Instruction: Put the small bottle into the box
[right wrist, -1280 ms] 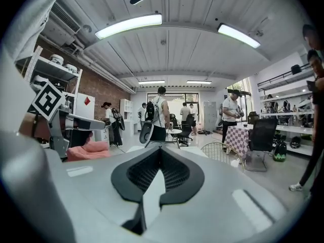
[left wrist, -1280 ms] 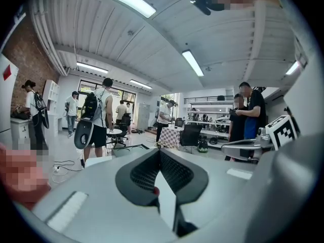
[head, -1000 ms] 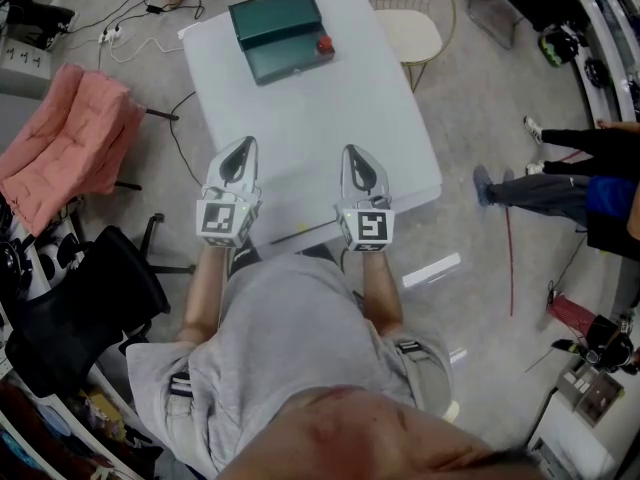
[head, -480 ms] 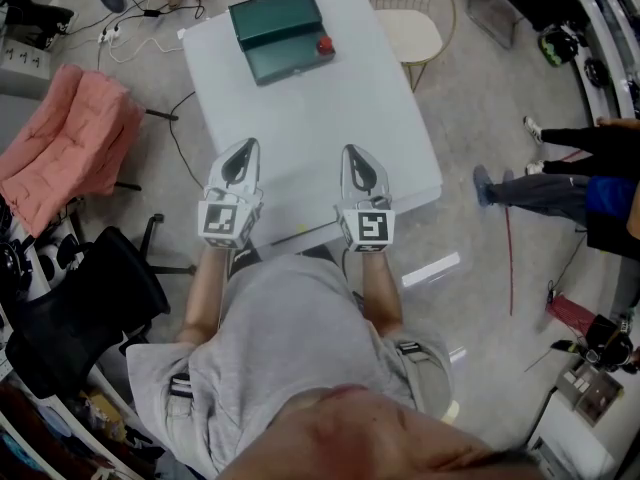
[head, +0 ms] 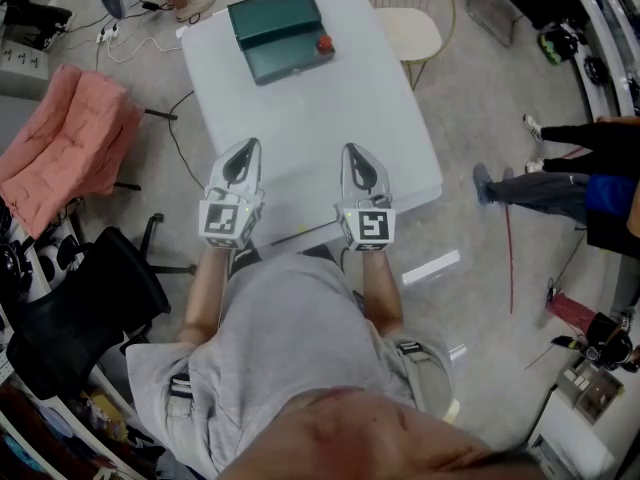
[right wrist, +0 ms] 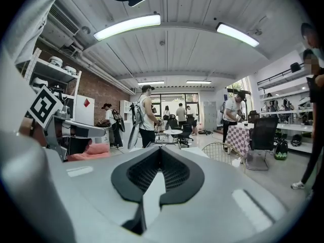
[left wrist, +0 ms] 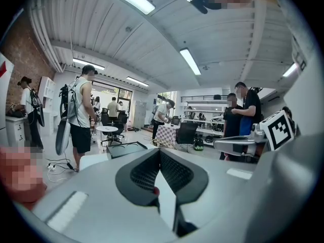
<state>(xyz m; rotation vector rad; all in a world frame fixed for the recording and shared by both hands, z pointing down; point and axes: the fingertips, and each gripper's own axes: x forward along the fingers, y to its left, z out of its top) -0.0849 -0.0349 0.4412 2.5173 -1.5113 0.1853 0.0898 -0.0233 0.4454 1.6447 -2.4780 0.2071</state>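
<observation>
Two closed, empty: left gripper (head: 247, 146), right gripper (head: 352, 152), small bottle (head: 324, 45) beside box (head: 276, 30), axis unclear.

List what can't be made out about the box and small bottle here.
- Head view: the red thing beside the green box is too small to confirm as a bottle.
- Head view: box open or closed is unclear at this size.
- Right gripper view: the right gripper covers the table with its body; neither can be picked out.
</observation>
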